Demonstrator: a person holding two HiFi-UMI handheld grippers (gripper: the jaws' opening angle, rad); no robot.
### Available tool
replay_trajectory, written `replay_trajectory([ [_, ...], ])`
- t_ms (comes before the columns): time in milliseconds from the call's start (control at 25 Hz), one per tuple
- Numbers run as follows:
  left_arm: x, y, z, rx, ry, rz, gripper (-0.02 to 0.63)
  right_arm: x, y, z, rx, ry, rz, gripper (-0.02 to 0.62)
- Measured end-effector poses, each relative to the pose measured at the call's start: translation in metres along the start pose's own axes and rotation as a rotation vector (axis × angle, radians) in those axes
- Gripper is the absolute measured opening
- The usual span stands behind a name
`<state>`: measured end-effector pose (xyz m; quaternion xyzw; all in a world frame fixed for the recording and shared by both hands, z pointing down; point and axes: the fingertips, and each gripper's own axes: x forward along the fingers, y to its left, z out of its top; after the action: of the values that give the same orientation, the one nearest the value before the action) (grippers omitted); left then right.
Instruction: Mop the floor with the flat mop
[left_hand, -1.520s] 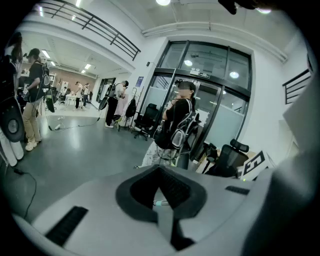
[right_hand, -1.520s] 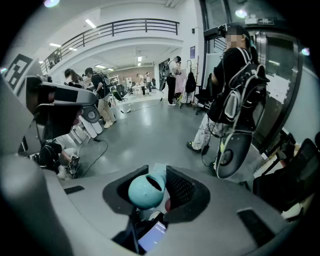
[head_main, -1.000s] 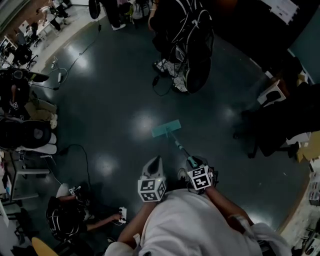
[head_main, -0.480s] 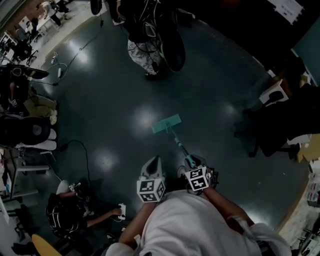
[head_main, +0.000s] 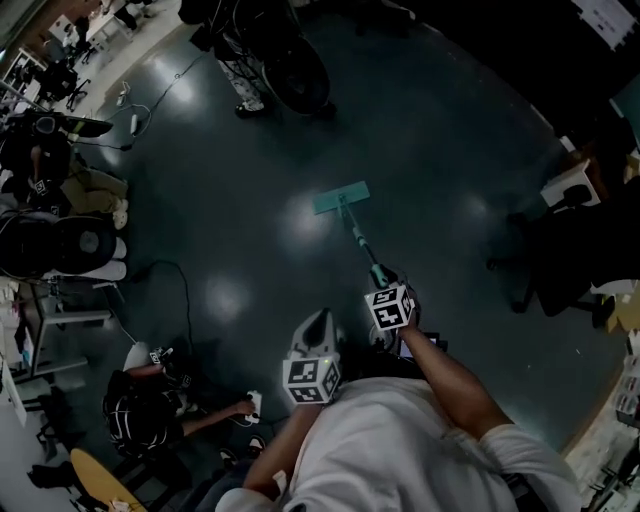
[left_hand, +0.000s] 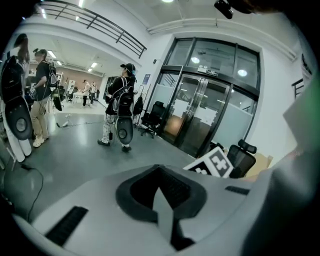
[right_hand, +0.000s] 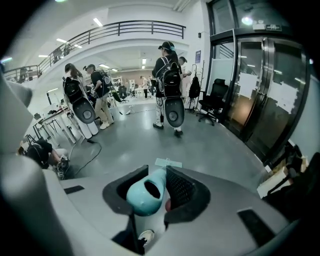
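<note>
Right claw (head_main: 388, 300) is clenched on the teal grip end of the flat mop handle (head_main: 362, 248). In the right gripper view the handle's hollow butt (right_hand: 146, 192) sits between the two dark pads (right_hand: 179, 187), which press on it from both sides. The handle runs from the right claw toward 11 o'clock in the head view, down to the flat mop head (head_main: 340, 197). The teal pad lies flat on the dark glossy floor (head_main: 440, 150), near the middle of the open area, and also shows just past the claw tips in the right gripper view (right_hand: 167, 162). Left claw (head_main: 312, 345) is at 7 o'clock of the right claw, close to the person's torso and apart from the mop handle. In the left gripper view its jaws are closed together with nothing between them (left_hand: 160, 175). The marker cube of the right claw (left_hand: 212, 162) shows at 2 o'clock there. A crouching person (head_main: 140, 415) is at 8 o'clock of the head view, with a black cable (head_main: 172, 290) on the floor just above. A person carrying gear (head_main: 268, 55) stands at 11 o'clock near the top edge. A dark office chair (head_main: 560, 265) is at 3 o'clock. Glass doors (right_hand: 260, 90) are at 3 o'clock in the right gripper view.
</note>
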<state>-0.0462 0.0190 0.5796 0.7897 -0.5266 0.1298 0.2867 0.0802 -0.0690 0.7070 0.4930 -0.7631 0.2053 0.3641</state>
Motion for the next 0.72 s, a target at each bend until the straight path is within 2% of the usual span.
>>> replay_trajectory([
  [240,-0.001,0.007,0.000,-0.017,0.010,0.013,0.005,0.079,-0.011,0.042,0.005,0.041,-0.030,0.115],
  [360,-0.004,0.010,0.001,-0.025,0.007,0.017,0.005,0.095,-0.019,0.051,0.009,0.047,-0.041,0.115],
  [520,-0.009,0.016,0.003,-0.024,-0.008,0.025,0.005,0.083,-0.025,0.045,0.025,0.050,-0.052,0.114],
  [720,-0.016,0.016,0.004,-0.030,-0.022,0.013,0.005,0.024,-0.012,0.005,0.012,0.077,-0.036,0.114],
])
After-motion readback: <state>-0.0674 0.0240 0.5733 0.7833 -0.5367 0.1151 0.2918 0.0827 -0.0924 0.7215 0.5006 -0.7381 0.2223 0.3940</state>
